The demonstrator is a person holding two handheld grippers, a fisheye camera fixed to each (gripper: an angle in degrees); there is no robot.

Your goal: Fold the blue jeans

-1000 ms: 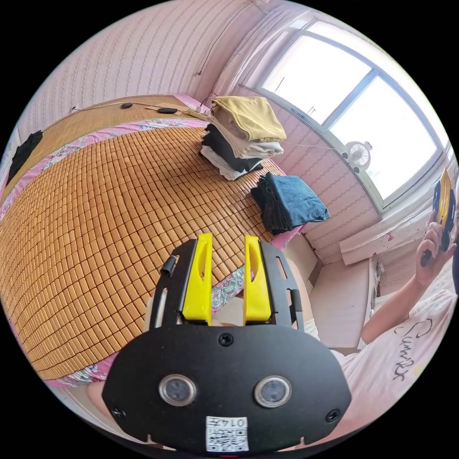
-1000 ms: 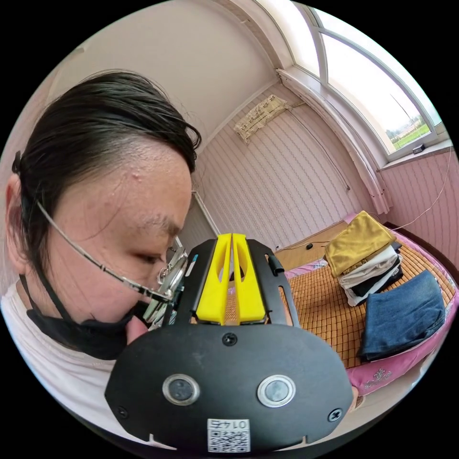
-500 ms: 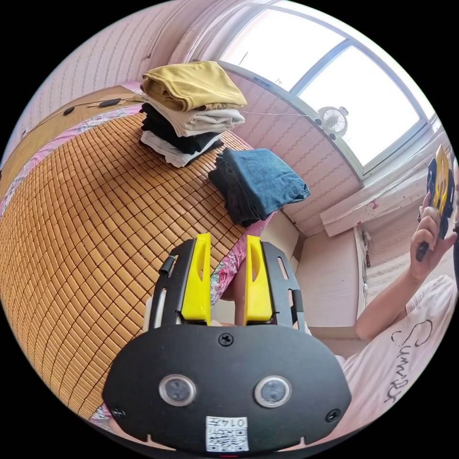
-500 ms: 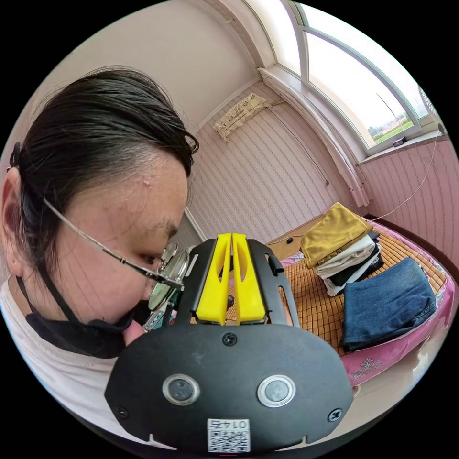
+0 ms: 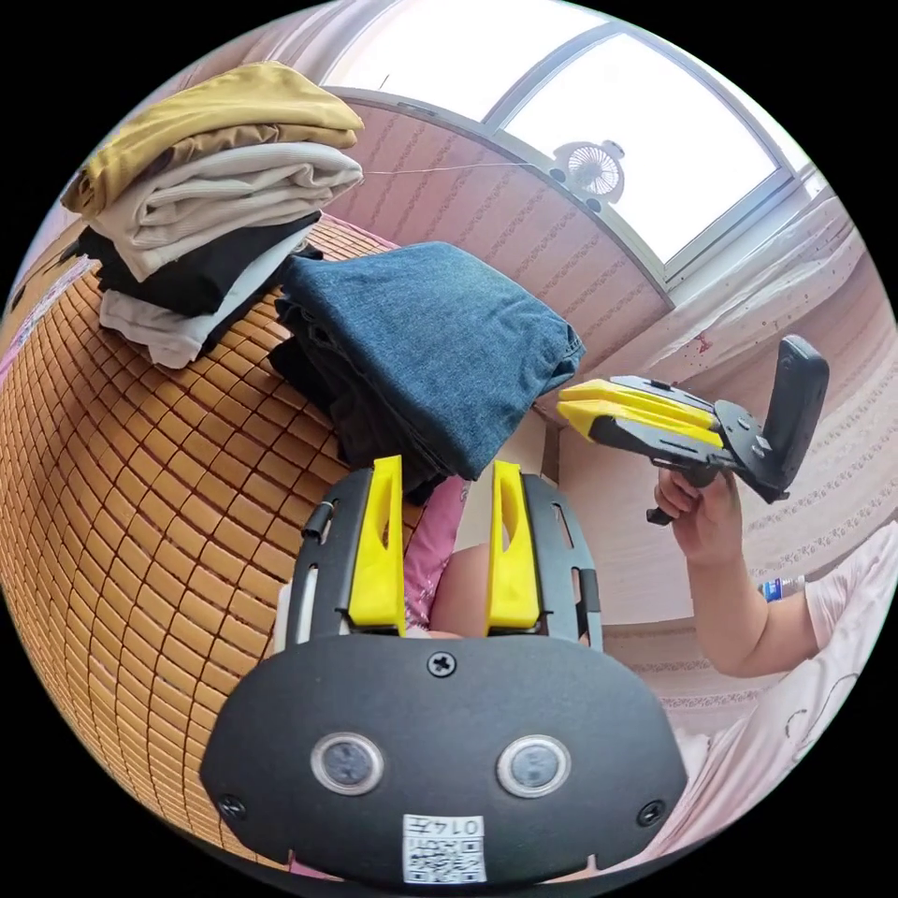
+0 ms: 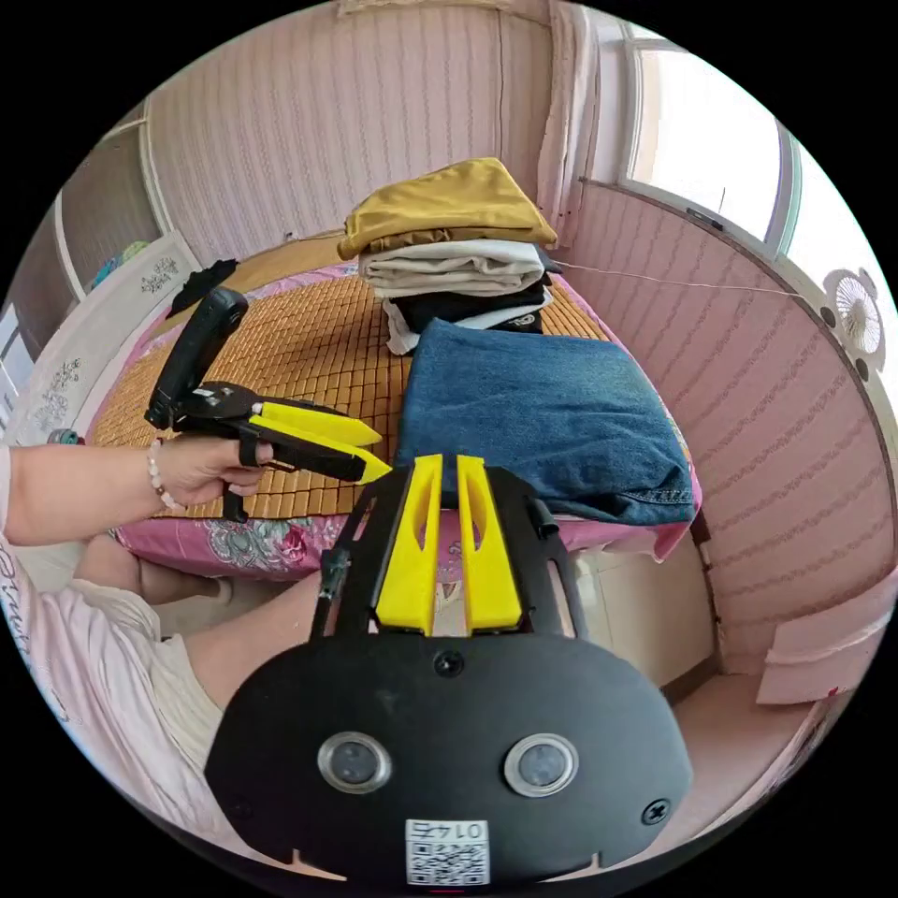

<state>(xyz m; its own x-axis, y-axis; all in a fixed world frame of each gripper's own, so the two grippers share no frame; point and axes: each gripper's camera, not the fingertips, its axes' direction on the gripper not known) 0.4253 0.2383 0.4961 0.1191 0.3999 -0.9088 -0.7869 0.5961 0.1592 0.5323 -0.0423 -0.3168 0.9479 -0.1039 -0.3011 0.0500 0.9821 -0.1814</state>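
Blue jeans (image 6: 538,426) sit folded on the near right corner of the bed (image 6: 309,351), on the bamboo mat, one edge hanging slightly over the pink bedding; in the left gripper view they (image 5: 440,346) lie on top of a darker folded garment (image 5: 337,412) whose far side is hidden under the denim. Just behind them, a stack of folded clothes (image 6: 454,248): mustard on top, beige, black, white at the bottom; lower layers partly covered, can't tell how many pieces. My left hand-held gripper (image 5: 440,543) has its jaws apart with nothing between them, tips just short of the jeans' near edge; in the right gripper view it (image 6: 369,449) points at the jeans' left side, and I can't tell whether it touches. My right hand-held gripper (image 6: 447,552) has jaws nearly together, narrow gap, gripping nothing, hanging off the near edge of the bed; from the left gripper view it (image 5: 575,402) looks closed, beside the jeans' right corner, apart from the cloth. My left hand (image 6: 201,468) wears a bead bracelet. Small dark item (image 6: 201,281) at the far left of the bed, too small to identify. Fan (image 6: 861,318) on the window sill, cut off by the frame edge. Print on my shirt is cropped and unreadable.
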